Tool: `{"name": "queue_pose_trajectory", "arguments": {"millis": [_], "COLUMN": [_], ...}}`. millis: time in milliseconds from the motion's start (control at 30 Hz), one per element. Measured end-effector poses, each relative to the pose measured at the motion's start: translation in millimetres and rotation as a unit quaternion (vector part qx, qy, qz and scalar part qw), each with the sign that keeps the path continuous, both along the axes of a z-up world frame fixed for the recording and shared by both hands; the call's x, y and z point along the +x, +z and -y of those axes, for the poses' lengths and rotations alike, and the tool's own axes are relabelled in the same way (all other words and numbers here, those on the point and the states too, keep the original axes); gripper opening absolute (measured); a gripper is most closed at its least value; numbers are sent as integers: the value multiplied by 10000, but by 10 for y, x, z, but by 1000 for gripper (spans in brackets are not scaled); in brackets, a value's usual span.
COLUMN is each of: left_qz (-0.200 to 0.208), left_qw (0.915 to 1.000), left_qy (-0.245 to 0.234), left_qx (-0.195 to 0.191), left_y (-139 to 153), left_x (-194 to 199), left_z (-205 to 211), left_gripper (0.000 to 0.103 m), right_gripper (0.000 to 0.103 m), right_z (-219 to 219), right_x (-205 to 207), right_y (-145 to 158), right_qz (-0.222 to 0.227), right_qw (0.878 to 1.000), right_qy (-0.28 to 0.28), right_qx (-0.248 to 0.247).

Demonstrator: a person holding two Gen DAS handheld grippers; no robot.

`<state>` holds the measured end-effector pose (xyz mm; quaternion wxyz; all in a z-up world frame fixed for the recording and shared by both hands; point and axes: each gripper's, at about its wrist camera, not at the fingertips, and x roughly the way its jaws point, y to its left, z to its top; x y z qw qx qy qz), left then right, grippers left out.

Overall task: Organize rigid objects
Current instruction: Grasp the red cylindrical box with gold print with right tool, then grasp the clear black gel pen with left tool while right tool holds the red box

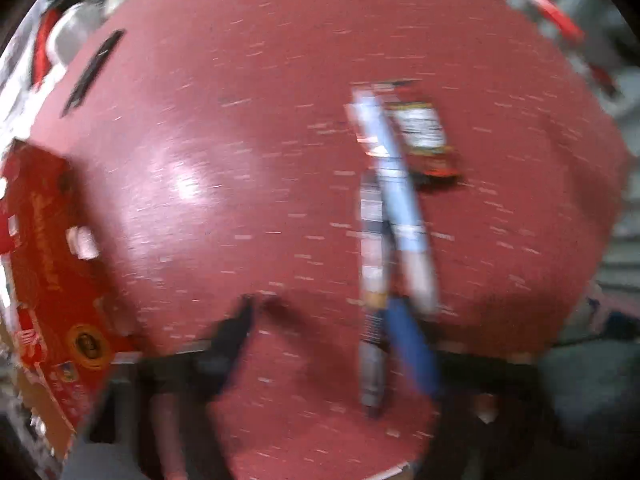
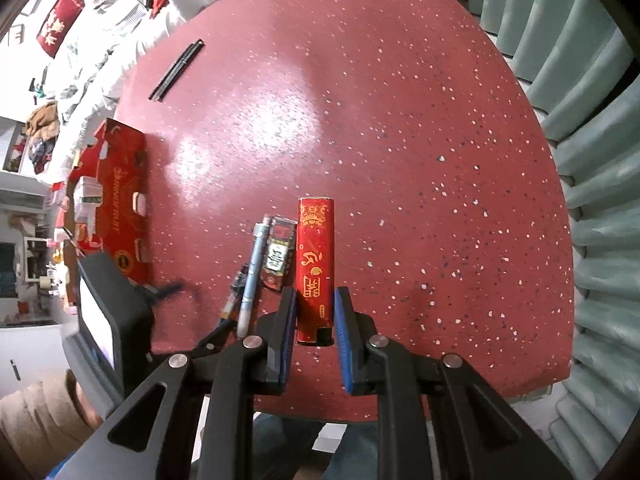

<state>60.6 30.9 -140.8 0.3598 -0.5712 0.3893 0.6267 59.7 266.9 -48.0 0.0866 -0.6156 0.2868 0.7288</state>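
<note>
My right gripper (image 2: pixel 315 300) is shut on a tall red box with gold characters (image 2: pixel 315 264) and holds it over the red speckled table (image 2: pixel 400 140). Left of that box lie a small dark red packet (image 2: pixel 278 258), a light blue pen (image 2: pixel 253 276) and a second pen (image 2: pixel 234 300). The left wrist view is blurred by motion. In it, the light blue pen (image 1: pixel 400 200) and the second pen (image 1: pixel 372 280) lie side by side beside the packet (image 1: pixel 424 132). My left gripper (image 1: pixel 332 328) is open, with the pens next to its right finger.
A red cardboard tray (image 2: pixel 120 200) holding small items sits at the table's left edge; it also shows in the left wrist view (image 1: pixel 48 280). A black pen pair (image 2: pixel 176 70) lies at the far left. A pale green ribbed sofa (image 2: pixel 600 160) borders the right.
</note>
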Motion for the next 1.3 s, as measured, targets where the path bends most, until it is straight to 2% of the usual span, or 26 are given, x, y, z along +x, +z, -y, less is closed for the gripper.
{"name": "queue_pose_trajectory", "arguments": {"millis": [67, 100, 200, 267, 300, 333, 367, 433, 467, 500, 567, 700, 767, 833, 867, 900, 933, 967, 1033, 1167, 1300], "left_qz": [157, 182, 583, 329, 339, 264, 142, -172, -124, -37, 106, 168, 214, 225, 210, 225, 252, 386, 848, 1013, 944], "left_qw": [9998, 9998, 9967, 9971, 9971, 9982, 9991, 9995, 9991, 9986, 9971, 9972, 9979, 9987, 9990, 9990, 9989, 9982, 9931, 9851, 9828], "left_qy": [-87, -53, 555, 685, 682, 540, 389, 282, 388, 513, 755, 734, 615, 457, 405, 380, 391, 449, 808, 1318, 1436], "left_qx": [-32, -75, 63, 47, 79, 42, 25, -26, -89, -91, -4, -26, -13, 8, 12, 23, -6, 27, 99, 443, 682], "left_y": [-3, -7, 1, 11, 16, 16, 19, 28, 1, -20, -47, -80, -73, -38, -15, -3, 22, 34, 40, 194, 397], "left_x": [78, 86, -97, -174, -181, -150, -112, -86, -128, -163, -242, -301, -276, -241, -163, -180, -215, -257, -409, -567, -586], "left_z": [-53, -78, -22, 18, 25, 15, 5, 6, 12, 30, 84, 106, 100, 59, -124, -178, -190, -188, -149, -43, -10], "left_gripper": [12, 11, 11, 12, 12, 12, 15, 44, 86, 93, 93, 92, 88, 76, 63, 43, 31, 11, 11, 11, 11], "right_gripper": [20, 20, 20, 20, 20, 20, 20, 20, 20, 20, 20, 20, 20, 20, 20, 20, 20, 20, 20, 20, 20], "right_z": [14, 19, 33, 38, 40, 39, 38, 36, 36, 35, 28, -10, -45, -69, -80, -84, -88, -87, -77, -28, 51], "right_x": [-9, -14, -17, -11, -3, 6, 11, 19, 25, 33, 47, 92, 124, 139, 146, 149, 148, 142, 126, 73, 23], "right_y": [32, 42, 77, 101, 111, 120, 119, 117, 116, 117, 124, 122, 111, 109, 112, 114, 121, 130, 138, 189, 231], "right_qz": [-33, -43, -72, -87, -97, -107, -107, -98, -90, -85, -76, -60, -49, -48, -59, -68, -83, -100, -124, -188, -217], "right_qw": [10000, 10000, 10000, 10000, 9999, 9999, 9999, 9999, 9999, 9999, 9999, 9998, 9996, 9994, 9993, 9993, 9993, 9993, 9993, 9995, 9997], "right_qy": [7, 11, -4, -14, -28, -46, -60, -73, -81, -94, -109, -190, -284, -333, -352, -360, -365, -360, -339, -233, -75], "right_qx": [-8, -9, -18, -20, -17, -24, -25, -19, -19, -12, -8, -23, -56, -54, -59, -65, -71, -72, -80, -54, -42]}}
